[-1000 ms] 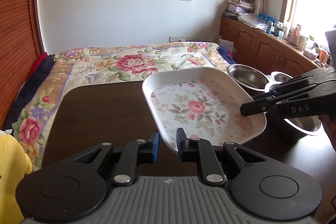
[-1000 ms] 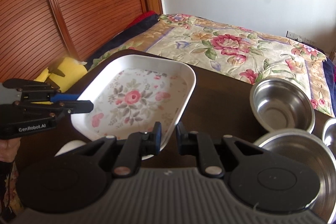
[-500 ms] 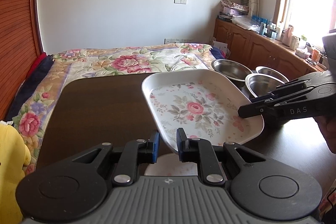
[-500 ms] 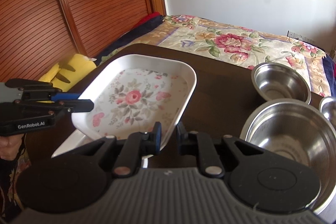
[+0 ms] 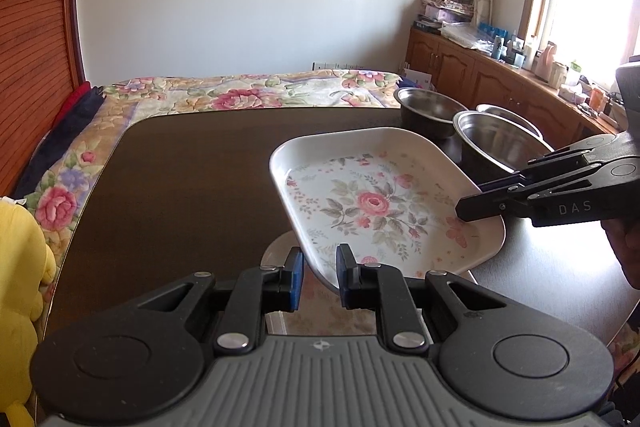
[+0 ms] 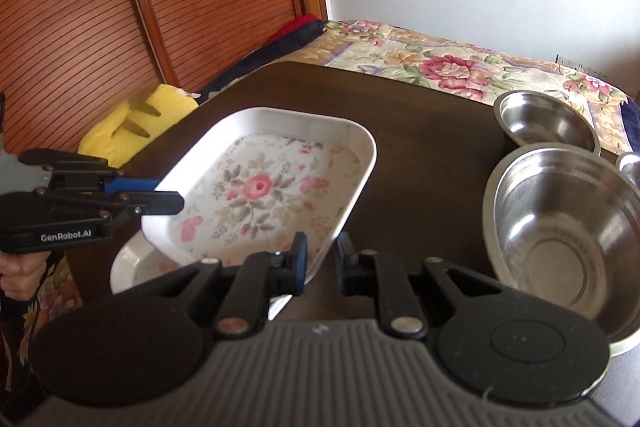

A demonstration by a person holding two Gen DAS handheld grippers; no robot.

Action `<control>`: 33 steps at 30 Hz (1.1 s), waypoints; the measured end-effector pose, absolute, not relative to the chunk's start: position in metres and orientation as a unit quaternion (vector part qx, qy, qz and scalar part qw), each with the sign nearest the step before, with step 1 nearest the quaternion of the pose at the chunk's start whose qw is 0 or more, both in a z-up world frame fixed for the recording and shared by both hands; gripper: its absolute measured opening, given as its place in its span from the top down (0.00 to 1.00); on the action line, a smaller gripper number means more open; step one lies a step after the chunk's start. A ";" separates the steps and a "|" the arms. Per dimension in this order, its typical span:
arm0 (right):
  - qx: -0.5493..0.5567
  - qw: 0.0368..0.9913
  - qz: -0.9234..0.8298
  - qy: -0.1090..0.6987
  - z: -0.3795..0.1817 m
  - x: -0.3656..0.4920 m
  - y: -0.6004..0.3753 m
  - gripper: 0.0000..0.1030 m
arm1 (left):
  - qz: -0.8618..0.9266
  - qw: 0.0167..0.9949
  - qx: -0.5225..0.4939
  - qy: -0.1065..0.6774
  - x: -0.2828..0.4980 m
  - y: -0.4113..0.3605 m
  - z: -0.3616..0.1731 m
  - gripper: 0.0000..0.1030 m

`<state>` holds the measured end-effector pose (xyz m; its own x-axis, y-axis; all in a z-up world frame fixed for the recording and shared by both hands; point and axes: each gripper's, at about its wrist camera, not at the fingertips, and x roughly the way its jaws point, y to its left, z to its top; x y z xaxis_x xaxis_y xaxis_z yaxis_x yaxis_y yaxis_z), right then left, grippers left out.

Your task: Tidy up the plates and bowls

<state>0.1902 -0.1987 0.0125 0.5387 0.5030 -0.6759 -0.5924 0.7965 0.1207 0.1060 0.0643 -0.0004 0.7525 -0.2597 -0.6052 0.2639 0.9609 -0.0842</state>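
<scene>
Tray: floral tray point(image 5: 376, 203) lifted above a second tray point(image 6: 132, 267) at the table point(image 5: 180, 179) near edge.
Left gripper point(image 5: 319, 277): fingers pinching its rim.
Right gripper point(image 6: 322, 259): fingers clamping the opposite rim.
Bowls: steel bowls point(image 6: 560, 223) at the right edge.

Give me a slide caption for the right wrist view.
Both grippers carry a floral tray above a second plate, beside steel bowls.

Left hand-held gripper point(image 5: 318, 277): jaws narrowed on a plate rim, pointing toward 12 o'clock. Right hand-held gripper point(image 6: 322, 259): jaws narrowed on the opposite rim, reaching in from 3 o'clock in the left wrist view. A hand point(image 6: 18, 269) holds the left grip.
</scene>
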 end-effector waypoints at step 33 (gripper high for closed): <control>-0.076 0.871 0.337 0.350 0.004 0.162 -0.200 0.81 | -0.143 0.931 -0.002 0.335 0.077 0.082 -0.012 0.82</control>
